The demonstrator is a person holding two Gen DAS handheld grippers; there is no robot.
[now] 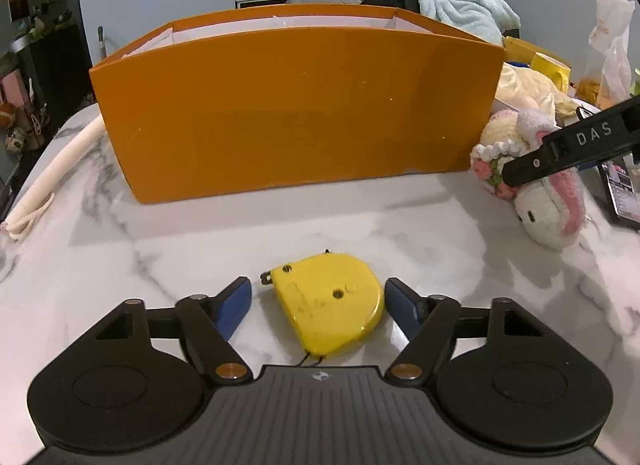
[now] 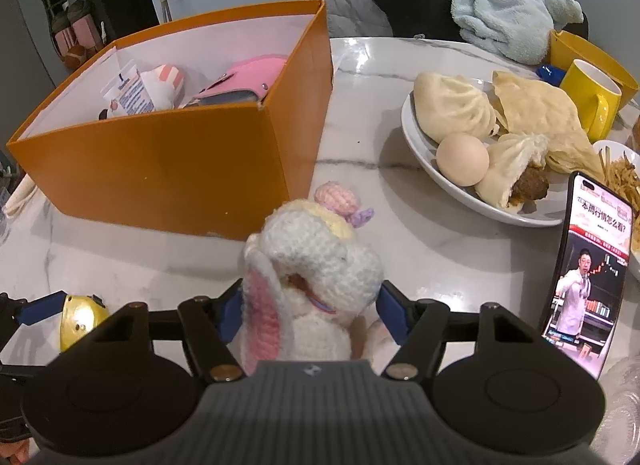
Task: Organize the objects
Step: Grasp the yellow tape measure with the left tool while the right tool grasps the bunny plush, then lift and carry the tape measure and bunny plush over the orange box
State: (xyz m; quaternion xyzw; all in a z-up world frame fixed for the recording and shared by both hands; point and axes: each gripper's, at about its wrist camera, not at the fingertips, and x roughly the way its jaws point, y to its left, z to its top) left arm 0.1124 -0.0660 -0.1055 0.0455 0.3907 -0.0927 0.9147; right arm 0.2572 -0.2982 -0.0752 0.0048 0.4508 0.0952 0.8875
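Observation:
A yellow tape measure [image 1: 330,299] lies flat on the marble table between the blue fingers of my left gripper [image 1: 318,299], which is open around it; the right pad is at its edge, the left pad stands apart. An orange box [image 1: 296,109] stands behind it. My right gripper [image 2: 310,309] has its blue pads pressed on a crocheted white and pink bunny [image 2: 312,277], shut on it. The bunny also shows in the left wrist view [image 1: 536,185]. The box [image 2: 160,161] holds a pink pouch [image 2: 248,79], a small plush and a card.
A lit phone [image 2: 588,281] stands at the right. A plate [image 2: 424,161] holds buns, an egg and flatbread. A yellow mug [image 2: 592,101] and a blue towel [image 2: 508,9] are behind it. A white rope [image 1: 60,169] lies left of the box.

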